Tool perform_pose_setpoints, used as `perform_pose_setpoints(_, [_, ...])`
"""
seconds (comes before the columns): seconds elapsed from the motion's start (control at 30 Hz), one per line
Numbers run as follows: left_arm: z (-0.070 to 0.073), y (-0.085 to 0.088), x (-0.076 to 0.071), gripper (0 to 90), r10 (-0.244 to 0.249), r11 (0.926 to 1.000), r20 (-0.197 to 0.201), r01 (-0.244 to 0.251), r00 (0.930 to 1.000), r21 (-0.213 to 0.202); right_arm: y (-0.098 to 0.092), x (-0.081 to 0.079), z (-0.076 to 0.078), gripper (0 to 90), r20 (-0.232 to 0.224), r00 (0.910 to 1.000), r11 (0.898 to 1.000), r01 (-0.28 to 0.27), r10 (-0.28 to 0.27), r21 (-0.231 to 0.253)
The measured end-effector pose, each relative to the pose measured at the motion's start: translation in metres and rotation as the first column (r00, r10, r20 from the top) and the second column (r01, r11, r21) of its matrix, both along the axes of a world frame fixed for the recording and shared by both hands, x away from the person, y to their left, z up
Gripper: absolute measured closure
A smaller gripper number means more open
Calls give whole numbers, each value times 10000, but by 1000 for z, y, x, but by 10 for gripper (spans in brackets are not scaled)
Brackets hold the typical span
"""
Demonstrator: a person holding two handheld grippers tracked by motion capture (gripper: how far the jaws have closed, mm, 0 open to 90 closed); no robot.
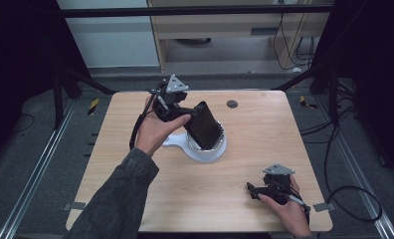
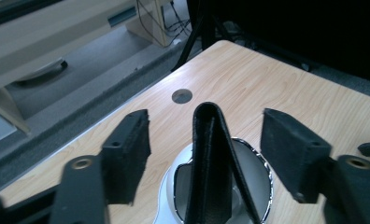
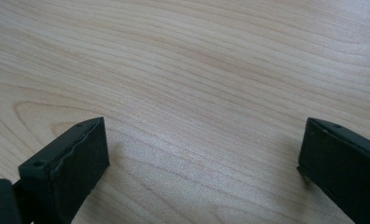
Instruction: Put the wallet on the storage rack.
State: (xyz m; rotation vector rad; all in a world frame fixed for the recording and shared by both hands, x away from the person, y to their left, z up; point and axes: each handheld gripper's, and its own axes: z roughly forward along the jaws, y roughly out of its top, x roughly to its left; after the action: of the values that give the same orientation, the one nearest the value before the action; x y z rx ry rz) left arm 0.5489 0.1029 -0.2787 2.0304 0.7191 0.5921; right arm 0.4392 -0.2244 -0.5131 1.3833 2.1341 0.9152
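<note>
A wooden table (image 1: 150, 199) stands in a dim room, and a person works at it with a pair of tongs in each hand. Near the middle of the table, slightly toward the far edge, sits a white pot (image 1: 205, 149) with a shiny metal rim and a short handle pointing to the left edge. A black wallet (image 1: 203, 124) stands on end inside it, leaning against the rim, its upper half sticking out above the pot. The left tongs (image 1: 190, 113) hover at the top of the wallet, coming in from the left. Seen along those tongs, the wallet's folded edge (image 2: 211, 154) rises between the two black pads (image 2: 127, 154), with clear air on both sides, so the jaws are open and nothing is gripped; the wallet seems to rest on the pot alone, likely just set down there. The right tongs (image 1: 254, 190) rest low near the table's near right corner, well apart from the pot, jaws spread wide over bare wood, apparently idle. A small grey disc (image 1: 232, 104) sits near the far edge.
</note>
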Motion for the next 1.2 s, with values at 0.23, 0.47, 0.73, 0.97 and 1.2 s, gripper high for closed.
perform_pose_setpoints(0.23, [-4, 7, -15, 138, -355, 9991, -33, 354, 9994, -219, 1, 1, 0, 7, -79, 10000, 10000, 26, -25, 50])
perform_pose_setpoints(0.47, [-13, 11, -30, 61, -652, 9975, -90, 649, 9978, -283, 1, 2, 0, 6, -50, 10000, 10000, 12, -11, 7])
perform_pose_setpoints(0.73, [-28, 16, -44, 52, -775, 9957, -198, 763, 9968, -523, 1, 2, 0, 6, -29, 10000, 10000, -4, 4, -14])
perform_pose_setpoints(0.97, [-42, 21, -56, 42, -744, 9959, -197, 733, 9970, -523, 1, 2, 0, 6, -36, 10000, 10000, -3, 3, -10])
perform_pose_setpoints(1.2, [-53, 27, -64, 42, -675, 9967, -293, 661, 9973, -468, 1, 2, 0, 6, -46, 10000, 10000, 9, -9, -1])
